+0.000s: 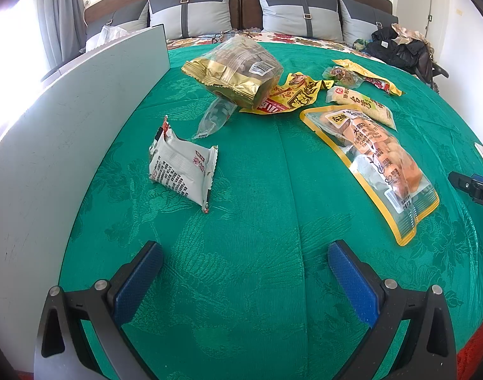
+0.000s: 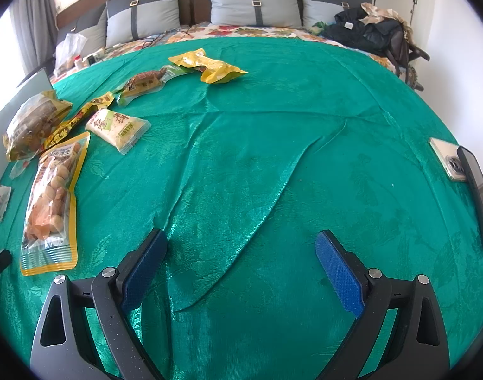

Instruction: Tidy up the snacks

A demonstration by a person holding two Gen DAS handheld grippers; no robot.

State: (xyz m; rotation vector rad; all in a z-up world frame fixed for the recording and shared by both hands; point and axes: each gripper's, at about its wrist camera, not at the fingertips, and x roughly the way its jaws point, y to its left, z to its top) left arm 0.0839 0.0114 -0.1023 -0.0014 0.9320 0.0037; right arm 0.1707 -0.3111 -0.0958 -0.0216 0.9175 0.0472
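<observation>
Several snack packs lie on a green bedspread [image 1: 251, 221]. A white packet [image 1: 181, 167] sits nearest, ahead and left of my open left gripper [image 1: 246, 272]. Behind it lie a clear wrapper [image 1: 216, 117], a gold bag [image 1: 238, 72], a yellow pack [image 1: 292, 95], a rice cracker pack [image 1: 361, 104] and a long peanut bag [image 1: 377, 164]. From the right wrist, the peanut bag [image 2: 51, 196] lies left of my open right gripper [image 2: 241, 269], with the cracker pack [image 2: 117, 129], gold bag [image 2: 29, 123], a green-edged pack [image 2: 143, 84] and a yellow pouch [image 2: 209, 66] farther off.
A tall white panel [image 1: 60, 145] stands along the bed's left side. Grey pillows [image 1: 190, 12] line the headboard. Dark clothes and a bag [image 2: 377, 34] are piled at the far right. Two phones [image 2: 463, 171] lie near the right edge.
</observation>
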